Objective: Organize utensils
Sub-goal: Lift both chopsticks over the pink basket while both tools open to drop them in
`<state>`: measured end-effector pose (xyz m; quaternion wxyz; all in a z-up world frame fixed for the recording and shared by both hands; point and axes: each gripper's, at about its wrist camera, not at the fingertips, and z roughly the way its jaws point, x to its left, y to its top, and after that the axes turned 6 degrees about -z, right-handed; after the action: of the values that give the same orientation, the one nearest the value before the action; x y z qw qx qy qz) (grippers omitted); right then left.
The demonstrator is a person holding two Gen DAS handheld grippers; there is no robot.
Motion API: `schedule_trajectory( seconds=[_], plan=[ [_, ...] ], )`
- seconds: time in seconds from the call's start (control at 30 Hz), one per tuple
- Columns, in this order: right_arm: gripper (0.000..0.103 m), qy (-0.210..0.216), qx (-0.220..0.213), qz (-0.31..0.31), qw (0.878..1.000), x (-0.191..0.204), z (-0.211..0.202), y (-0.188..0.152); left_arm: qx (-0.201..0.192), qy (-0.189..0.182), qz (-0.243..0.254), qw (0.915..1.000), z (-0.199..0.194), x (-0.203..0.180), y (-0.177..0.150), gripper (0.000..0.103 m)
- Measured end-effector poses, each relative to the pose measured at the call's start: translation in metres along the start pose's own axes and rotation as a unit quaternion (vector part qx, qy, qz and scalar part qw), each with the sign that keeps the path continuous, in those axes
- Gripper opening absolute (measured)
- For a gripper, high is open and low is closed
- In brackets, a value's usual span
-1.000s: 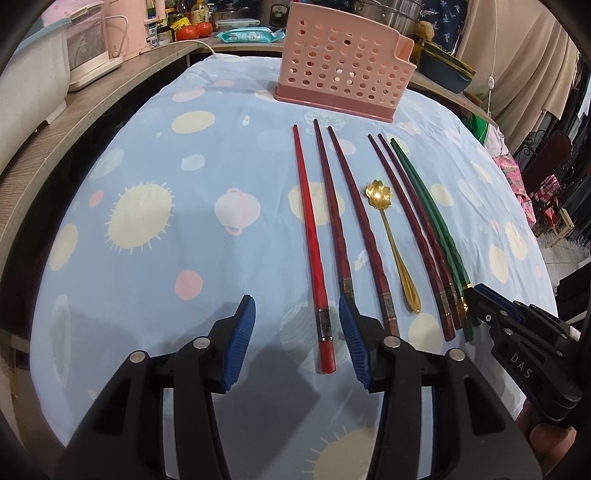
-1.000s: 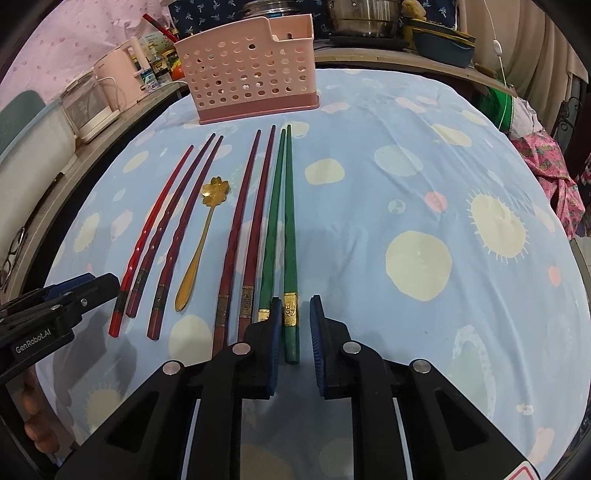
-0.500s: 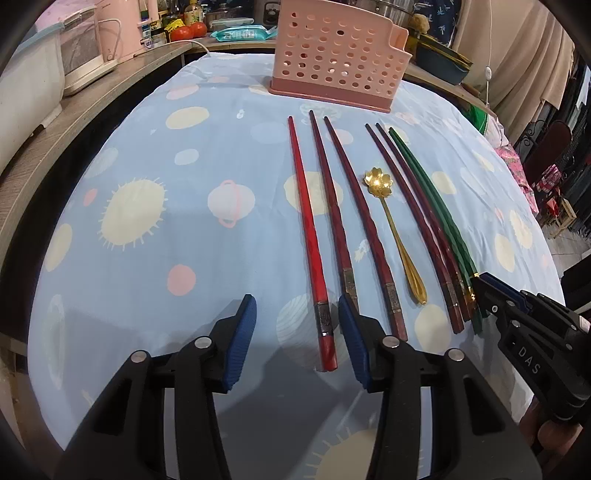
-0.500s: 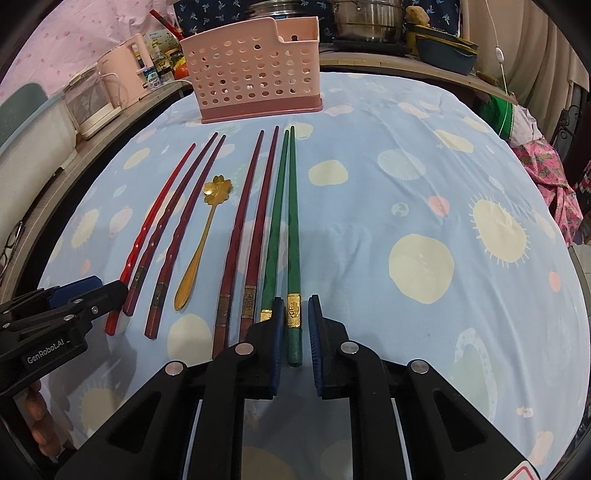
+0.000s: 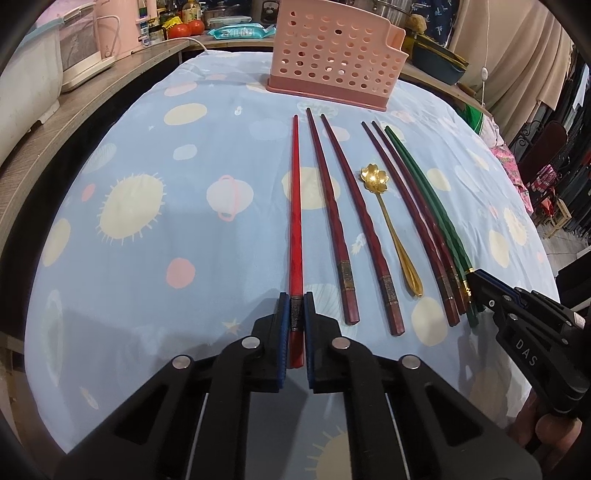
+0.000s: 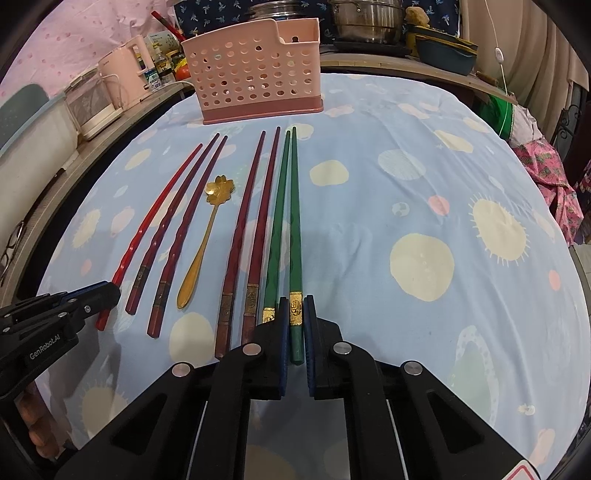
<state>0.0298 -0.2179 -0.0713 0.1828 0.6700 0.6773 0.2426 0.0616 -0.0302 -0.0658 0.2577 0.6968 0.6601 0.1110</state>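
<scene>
On the blue cloth [image 5: 147, 258] several chopsticks lie side by side. At the left of the row, my left gripper [image 5: 296, 295] is closing its jaws, and the blue pads press on the thick end of the red chopstick [image 5: 295, 206]. At the right of the row, my right gripper [image 6: 296, 301] is closing on the outermost green chopstick [image 6: 294, 221] by its gold-banded end. Both chopsticks still lie flat. Between them lie dark red chopsticks [image 5: 332, 206], a gold flower spoon [image 5: 388, 221] and the second green chopstick [image 6: 277, 229]. The pink perforated holder [image 5: 332, 51] stands upright beyond the tips.
A counter [image 5: 92, 96] along the left holds a pink kettle [image 6: 125, 77] and white appliances. Pots [image 6: 365, 18] and a blue dish [image 6: 447, 55] sit behind the holder. The cloth's right half [image 6: 424, 184] has nothing lying on it. A hand [image 6: 33, 417] holds the left gripper.
The left gripper's jaws went from wide apart to pressed on the red chopstick's end. The right gripper's jaws narrowed slightly onto the green chopstick. Neither hand shifted.
</scene>
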Motion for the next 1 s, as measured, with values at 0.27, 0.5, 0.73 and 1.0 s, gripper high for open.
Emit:
schedule_trajectory(
  seconds=[0.27, 0.5, 0.73, 1.0],
  plan=[
    [0.007, 0.008, -0.005, 0.009, 1.000, -0.001, -0.008, 0.001, -0.012, -0.001, -0.010, 0.9999, -0.013, 0.005, 0.003, 0.007],
    [0.007, 0.014, -0.036, 0.020, 0.999, -0.007, -0.030, 0.015, -0.036, -0.010, -0.021, 0.9991, -0.034, 0.011, 0.016, 0.007],
    [0.007, 0.028, -0.077, 0.045, 0.996, -0.021, -0.057, 0.039, -0.072, -0.016, -0.030, 0.9969, -0.059, 0.014, 0.037, 0.007],
    [0.007, 0.024, -0.123, 0.049, 0.991, -0.031, -0.083, 0.067, -0.123, -0.019, -0.032, 0.9917, -0.085, 0.014, 0.071, 0.007]
  ],
)
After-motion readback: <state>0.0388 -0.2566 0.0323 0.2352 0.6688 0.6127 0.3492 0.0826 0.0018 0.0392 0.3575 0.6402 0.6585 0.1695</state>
